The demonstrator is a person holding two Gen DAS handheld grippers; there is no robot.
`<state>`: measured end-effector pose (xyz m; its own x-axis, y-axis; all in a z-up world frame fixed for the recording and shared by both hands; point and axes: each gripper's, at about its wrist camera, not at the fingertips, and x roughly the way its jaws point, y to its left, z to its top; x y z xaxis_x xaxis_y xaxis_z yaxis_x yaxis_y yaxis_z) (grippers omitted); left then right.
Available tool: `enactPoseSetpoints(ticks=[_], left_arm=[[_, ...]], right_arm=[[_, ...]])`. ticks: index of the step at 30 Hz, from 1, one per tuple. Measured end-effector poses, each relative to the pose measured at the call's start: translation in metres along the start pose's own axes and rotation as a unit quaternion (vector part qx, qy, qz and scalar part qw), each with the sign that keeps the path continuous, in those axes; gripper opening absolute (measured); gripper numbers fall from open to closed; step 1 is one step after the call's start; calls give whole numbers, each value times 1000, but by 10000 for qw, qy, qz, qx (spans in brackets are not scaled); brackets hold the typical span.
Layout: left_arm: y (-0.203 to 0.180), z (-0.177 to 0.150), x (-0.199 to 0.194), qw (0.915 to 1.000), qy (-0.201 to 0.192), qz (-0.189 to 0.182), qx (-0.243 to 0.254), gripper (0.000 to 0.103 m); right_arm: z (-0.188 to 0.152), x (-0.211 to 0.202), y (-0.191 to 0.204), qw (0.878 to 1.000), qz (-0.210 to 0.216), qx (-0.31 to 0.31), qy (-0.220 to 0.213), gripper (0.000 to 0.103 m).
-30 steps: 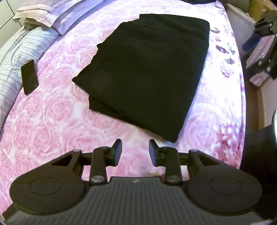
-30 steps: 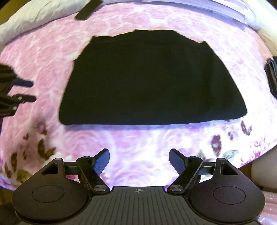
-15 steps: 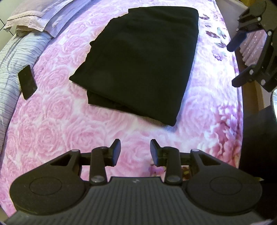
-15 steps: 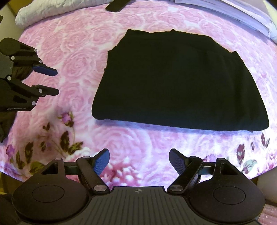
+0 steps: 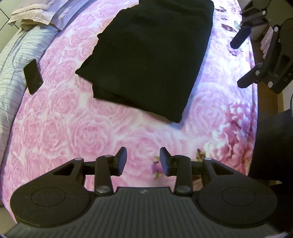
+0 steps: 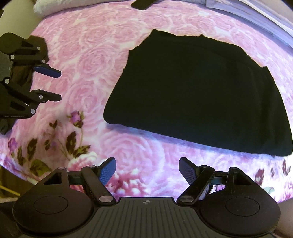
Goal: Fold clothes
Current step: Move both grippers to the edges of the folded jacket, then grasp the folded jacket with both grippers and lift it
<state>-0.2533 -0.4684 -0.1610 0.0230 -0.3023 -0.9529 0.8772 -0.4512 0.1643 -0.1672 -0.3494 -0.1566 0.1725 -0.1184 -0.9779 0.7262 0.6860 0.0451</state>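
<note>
A black garment (image 5: 150,55), folded into a flat rectangle, lies on the pink rose-patterned bed cover (image 5: 73,137). My left gripper (image 5: 143,157) hovers over bare cover short of the garment's near corner. Its jaws stand a little apart with nothing between them. In the right wrist view the garment (image 6: 201,95) fills the upper right. My right gripper (image 6: 147,164) is wide open and empty in front of its long edge. Each gripper shows in the other's view: the left gripper (image 6: 56,85) at the left, the right gripper (image 5: 238,64) at the upper right.
A dark phone (image 5: 33,76) lies at the cover's left edge beside a grey striped quilt (image 5: 11,64). Pillows (image 5: 36,16) sit at the far left corner. The bed's right edge (image 5: 256,102) drops to a wooden floor, where a person's dark clothing (image 5: 271,146) shows.
Both grippers have drawn back from the garment, which now sits farther off in both views. Each gripper has come into the other's view. The left jaws have spread slightly.
</note>
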Motion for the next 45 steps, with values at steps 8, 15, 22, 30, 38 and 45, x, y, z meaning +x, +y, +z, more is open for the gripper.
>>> enactPoseSetpoints(ticks=[8,15,22,30,38,45], left_arm=[[-10,-1,0,9998,-21,128,141,42],[-1,-21,21,9859,-574,494,1495,63],[37,-37,68,9515,-1240,614,2748,64],[70,-34,119,9264,-1734,686,3271,73],[78,-19,154,8742,-2051,1088,4264,73],[78,1,178,8191,-2266,1170,5139,63]], right_arm=[[-4,3,-9,9998,2,-140,-103,79],[-17,26,12,9898,-883,-947,-602,79],[-32,88,70,9477,-1775,-2394,-1141,79],[-22,157,94,9067,-2270,-3284,-1363,79],[17,131,75,9358,-1810,-2673,-1416,28],[37,95,63,9511,-1576,-2168,-1536,21]])
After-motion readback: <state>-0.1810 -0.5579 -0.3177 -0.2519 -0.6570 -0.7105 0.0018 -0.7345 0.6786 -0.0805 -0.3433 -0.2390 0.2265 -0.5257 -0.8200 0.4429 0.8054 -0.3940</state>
